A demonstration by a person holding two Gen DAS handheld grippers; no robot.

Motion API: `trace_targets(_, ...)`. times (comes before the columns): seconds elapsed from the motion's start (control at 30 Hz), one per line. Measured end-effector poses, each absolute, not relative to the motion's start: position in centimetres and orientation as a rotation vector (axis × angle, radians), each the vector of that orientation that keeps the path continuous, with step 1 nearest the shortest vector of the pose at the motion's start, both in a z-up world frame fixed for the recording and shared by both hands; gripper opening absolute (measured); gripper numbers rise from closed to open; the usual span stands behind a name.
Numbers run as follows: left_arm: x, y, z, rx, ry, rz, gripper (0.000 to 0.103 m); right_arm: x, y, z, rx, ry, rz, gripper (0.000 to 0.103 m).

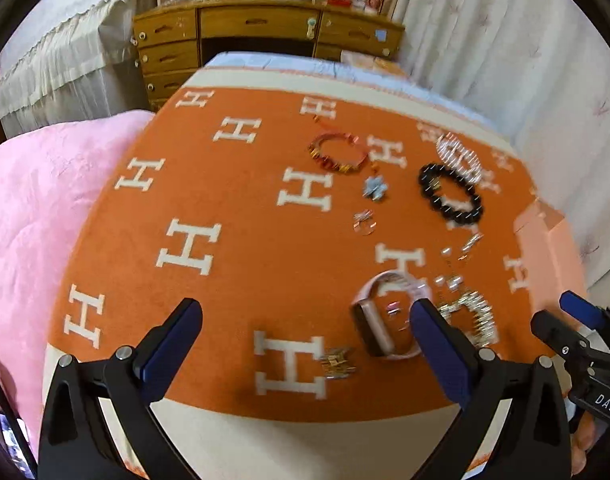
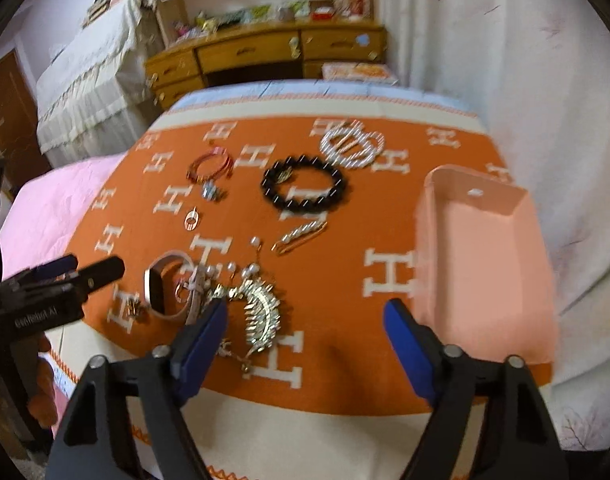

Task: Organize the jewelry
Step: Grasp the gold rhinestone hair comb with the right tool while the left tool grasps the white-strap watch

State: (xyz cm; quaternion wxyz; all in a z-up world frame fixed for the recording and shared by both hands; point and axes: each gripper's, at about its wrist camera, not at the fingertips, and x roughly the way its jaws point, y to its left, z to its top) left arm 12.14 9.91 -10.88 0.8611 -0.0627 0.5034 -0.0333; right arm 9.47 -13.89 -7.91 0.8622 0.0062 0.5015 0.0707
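Here my right gripper (image 2: 305, 322) stands apart, empty, above the orange blanket (image 2: 337, 368). The silver leaf brooch (image 2: 263, 314) lies beside its left finger; the pink tray (image 2: 485, 264) sits right.

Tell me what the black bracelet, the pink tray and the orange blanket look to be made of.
Black bracelet: round glossy beads, stone or glass perhaps; small highlights glint on them.
Pink tray: smooth matte plastic by its look, with thin, evenly coloured moulded walls.
Orange blanket: soft woven or knitted fabric, matte and fuzzy, with white H letters worked in.

You are looking at an orange blanket (image 2: 337, 280) patterned with white H letters, a black bead bracelet (image 2: 305, 188), a peach-pink box (image 2: 485, 248).
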Motion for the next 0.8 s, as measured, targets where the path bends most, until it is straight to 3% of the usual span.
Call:
trace_targets(0.2,12.8,8.9,-12.7,-0.071,1.128,-0.136,0.102,10.7,-12.5,-10.8,-0.011,1.156,0.224,0.06)
trace_targets(0.33,12.4,8.0,-13.1,-0.009,1.122,-0.155,0.102,11.4,-12.2,-12.2,-0.02,1.188,0.232,0.058)
trace_targets(0.47,12.6,7.9,-13.1,-0.016,1.132,-0.172,0.101,11.5,-11.3,-13.2,-0.068,1.185,0.251,0.041)
trace_targets(0.53,12.7,8.0,-13.0,-0.018,1.13,-0.173,0.095,11.3,-10.9,-13.2,-0.1,1.17,0.25,0.024)
trace_targets(0.8,13.7,7.7,-12.6,-0.051,1.162,-0.234,0.058,10.7,-12.1,-12.6,-0.041,1.125,0.272,0.024)
